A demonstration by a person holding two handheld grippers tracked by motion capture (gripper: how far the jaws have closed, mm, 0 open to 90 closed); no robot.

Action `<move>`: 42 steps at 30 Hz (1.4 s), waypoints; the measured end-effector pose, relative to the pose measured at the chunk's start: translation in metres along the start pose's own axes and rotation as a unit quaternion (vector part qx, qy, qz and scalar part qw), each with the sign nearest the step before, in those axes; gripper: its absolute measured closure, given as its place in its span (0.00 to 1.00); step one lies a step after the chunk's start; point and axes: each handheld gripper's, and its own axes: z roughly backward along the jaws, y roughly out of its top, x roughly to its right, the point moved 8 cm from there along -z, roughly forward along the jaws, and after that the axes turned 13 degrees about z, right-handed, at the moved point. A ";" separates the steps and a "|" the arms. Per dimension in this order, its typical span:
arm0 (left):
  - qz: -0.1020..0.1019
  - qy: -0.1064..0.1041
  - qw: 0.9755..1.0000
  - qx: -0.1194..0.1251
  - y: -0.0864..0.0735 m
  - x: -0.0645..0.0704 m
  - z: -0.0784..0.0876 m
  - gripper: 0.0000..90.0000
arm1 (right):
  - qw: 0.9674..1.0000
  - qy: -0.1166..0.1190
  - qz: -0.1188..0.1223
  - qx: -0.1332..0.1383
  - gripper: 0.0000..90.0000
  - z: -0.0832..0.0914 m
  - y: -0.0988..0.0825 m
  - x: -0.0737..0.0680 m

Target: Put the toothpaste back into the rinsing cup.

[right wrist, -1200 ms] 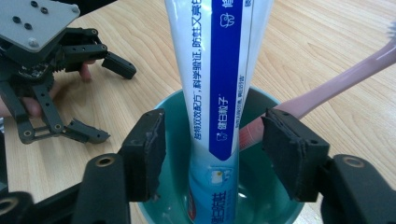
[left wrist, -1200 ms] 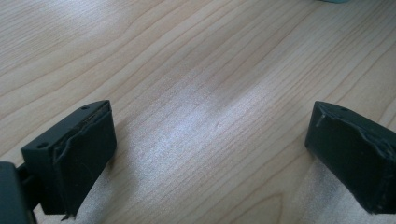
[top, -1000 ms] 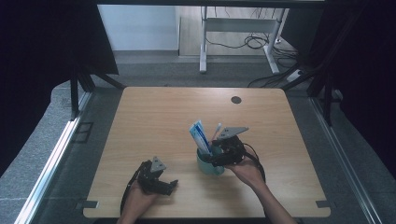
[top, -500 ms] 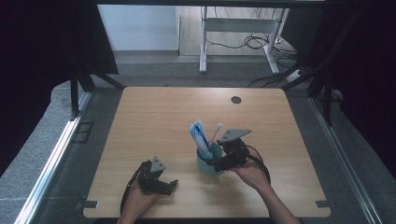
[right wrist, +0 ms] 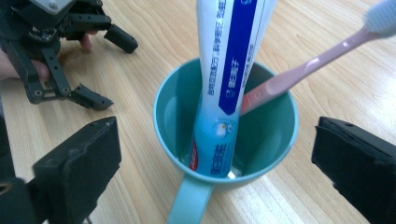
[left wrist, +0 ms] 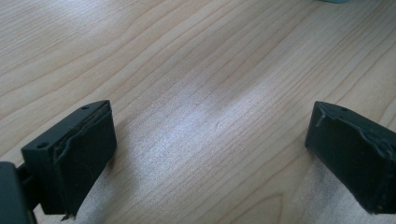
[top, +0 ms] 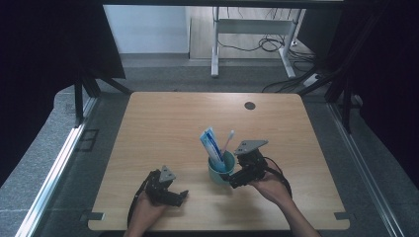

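Right gripper (top: 232,180) sits just behind the teal mug (right wrist: 226,126) with its jaws having just been opening to full spread; nothing is between them, pads clear of the mug wall on both sides, which reads as a release after setting something in. The mug stands upright near the front middle of the table (top: 163,123), handle toward the right gripper, serving as a holder: toothpaste tube (right wrist: 231,70) on end, cap down, long axis near vertical, pink toothbrush (right wrist: 303,70) leaning on the rim, bristles up and angled away. Left gripper (top: 173,195) rests wide open and empty on bare wood, well apart, likely parked.
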 end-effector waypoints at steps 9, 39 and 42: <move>0.000 0.000 1.000 0.000 0.000 0.000 0.000 0.02 | 1.000 -0.008 -0.003 -0.008 0.00 0.009 -0.010 0.002; 0.002 0.002 1.000 0.001 0.000 0.000 0.000 0.02 | 0.997 -0.070 -0.040 -0.020 0.00 0.051 -0.057 0.032; 0.002 0.002 1.000 0.000 0.000 0.000 0.000 0.02 | 0.995 -0.079 -0.047 -0.022 0.00 0.056 -0.066 0.036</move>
